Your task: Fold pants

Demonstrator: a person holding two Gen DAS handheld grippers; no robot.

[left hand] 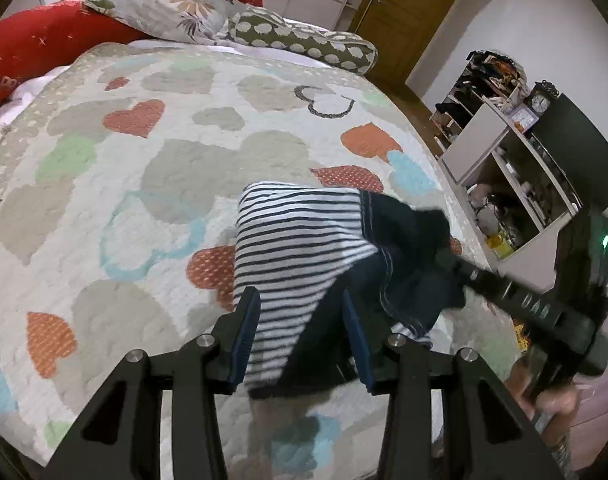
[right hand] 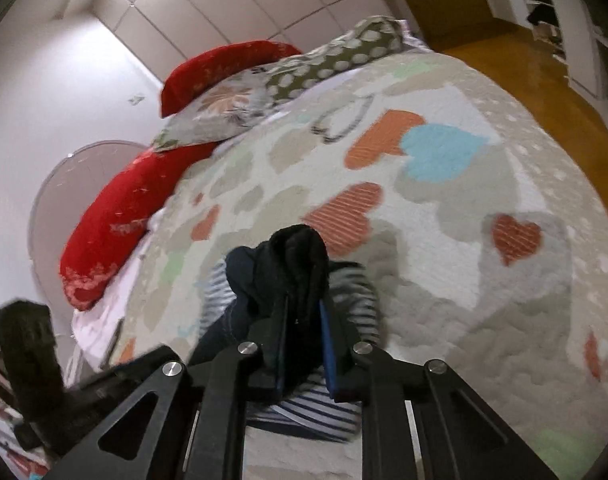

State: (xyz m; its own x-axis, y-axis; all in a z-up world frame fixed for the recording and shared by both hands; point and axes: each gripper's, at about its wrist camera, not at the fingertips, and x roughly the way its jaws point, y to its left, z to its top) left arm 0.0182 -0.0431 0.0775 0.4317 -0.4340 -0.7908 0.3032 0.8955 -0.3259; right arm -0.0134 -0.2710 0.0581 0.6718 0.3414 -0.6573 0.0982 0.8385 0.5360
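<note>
The pants (left hand: 299,240), striped white and navy with a dark navy band, lie bunched on the heart-patterned quilt (left hand: 151,184) near the bed's foot edge (pillows (left hand: 175,8) sit well apart at the far end). The left gripper (left hand: 304,332) has its jaws apart, straddling the near striped edge without pinching it. The right gripper (right hand: 304,320) has its jaws drawn together, clamped on a wad of the dark navy cloth, which rises above the fingertips; the right wrist view is blurred, so how much fabric is caught is hard to tell.

This looks like an early step: 1 end is gripped and lifted, the garment not yet spread flat. The next move likely calls for the left jaws to close on the striped edge, then both pulling apart to lay the pants out smooth before any fold.
</note>
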